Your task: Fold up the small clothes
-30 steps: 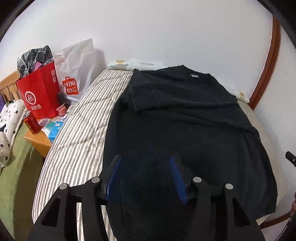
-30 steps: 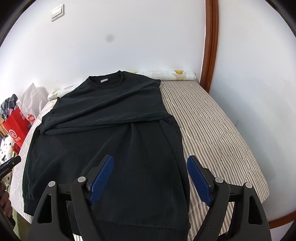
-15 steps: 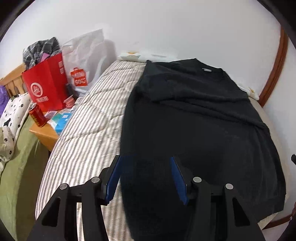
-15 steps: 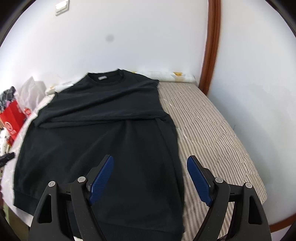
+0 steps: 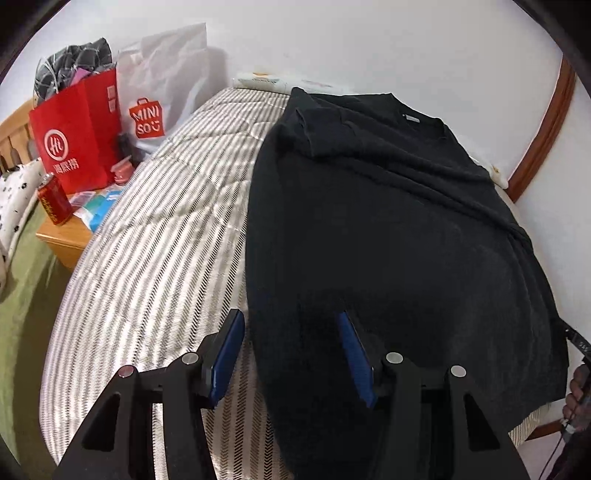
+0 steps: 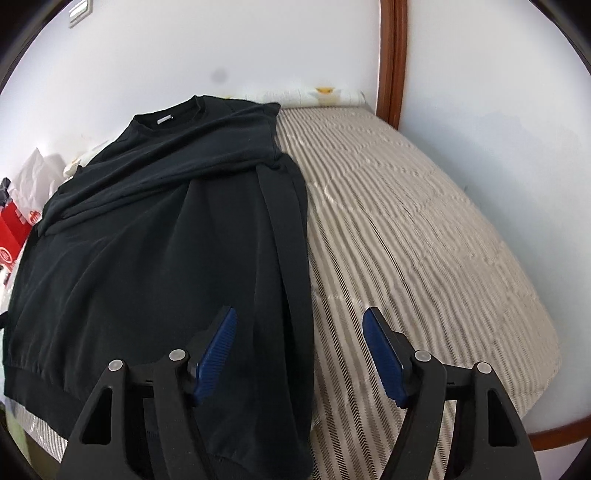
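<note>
Home bedroom: striped mattress [image 5: 155, 236] w/ wood frame, nightstand [image 5: 64, 236] w/ red can [image 5: 54, 201] & shopping bags [image 5: 79, 129], wall switch [image 6: 79, 9], wooden trim [image 6: 393, 59].

Both wrist views look low along one sweater [image 5: 388, 229] (opposite edges).

The left claw [image 5: 290, 325] hangs with jaws apart over the near left edge of a black sweatshirt [image 5: 388, 229] spread on a striped mattress [image 5: 155, 236], beside a red paper bag [image 5: 77, 133].
</note>
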Tool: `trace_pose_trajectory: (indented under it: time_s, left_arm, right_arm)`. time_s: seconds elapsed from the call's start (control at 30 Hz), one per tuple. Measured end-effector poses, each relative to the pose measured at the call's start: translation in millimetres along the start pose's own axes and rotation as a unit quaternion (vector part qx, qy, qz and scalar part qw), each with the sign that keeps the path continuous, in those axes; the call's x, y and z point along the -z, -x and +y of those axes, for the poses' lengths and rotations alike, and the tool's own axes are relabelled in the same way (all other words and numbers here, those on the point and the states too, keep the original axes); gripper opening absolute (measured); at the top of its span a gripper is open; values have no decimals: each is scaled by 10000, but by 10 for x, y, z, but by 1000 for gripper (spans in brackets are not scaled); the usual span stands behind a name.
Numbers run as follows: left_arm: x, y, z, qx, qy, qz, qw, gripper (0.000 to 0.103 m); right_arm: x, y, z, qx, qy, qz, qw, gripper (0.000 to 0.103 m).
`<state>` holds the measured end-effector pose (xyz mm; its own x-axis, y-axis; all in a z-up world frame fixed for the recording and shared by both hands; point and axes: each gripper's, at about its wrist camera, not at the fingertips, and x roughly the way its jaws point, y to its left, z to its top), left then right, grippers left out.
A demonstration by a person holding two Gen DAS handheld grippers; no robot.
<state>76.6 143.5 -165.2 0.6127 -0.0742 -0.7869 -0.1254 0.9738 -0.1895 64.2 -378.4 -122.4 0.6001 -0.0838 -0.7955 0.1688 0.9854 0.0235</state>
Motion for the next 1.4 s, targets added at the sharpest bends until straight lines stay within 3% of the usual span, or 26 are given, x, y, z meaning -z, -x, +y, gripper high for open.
trace_pose_trajectory:
  time_s: [0.17,0.2,0.3,0.57,0.67,0.77,0.8,0.83,1.0,1.13,1.4]
  left_arm:
    - [61,17,-55,-7,-157,-150,9998,51]
    - [87,25,-58,34,-146,-160,9998,51]
    - [134,48,-78,37,-229,-195,9995,51]
    - [220,93,-142,37,-271,-196,9994,49]
    - [244,85,-191,-127,-397,-261,9988,44]
    - [243,75,-227,-353,-503,-290,9977,23]
    - [232,73,-227,-318,-490,-265,9979,11]
    - [217,72,-221,-206,-436,-207,9986,9]
    - [180,174,-151,-90,-160,-260,9995,8]
    - [182,393,-103,108,-7,-433,9990,8]
    - [226,793,-181,370,-86,-713,9967,7]
  right_arm:
    - [68,-96,50,-230,-59,66,9997,66]
    - [88,-116,68,-241,-91,102,9996,53]
    - [123,-144,137,-232,-19,58,9997,32]
    - [57,-208,224,-342,97,125,9993,34]
    - [77,-201,236,-378,64,99,9992,34]
    - [95,-188,230,-387,146,83,9991,30]
    - [88,-188,245,-411,177,79,9990,19]
    - [86,-183,262,-497,235,84,9985,11]
    - [98,-26,229,-478,344,-203,9981,8]
    - [81,166,38,-817,39,-342,9961,8]
    - [96,623,-66,-1041,-37,-615,9927,8]
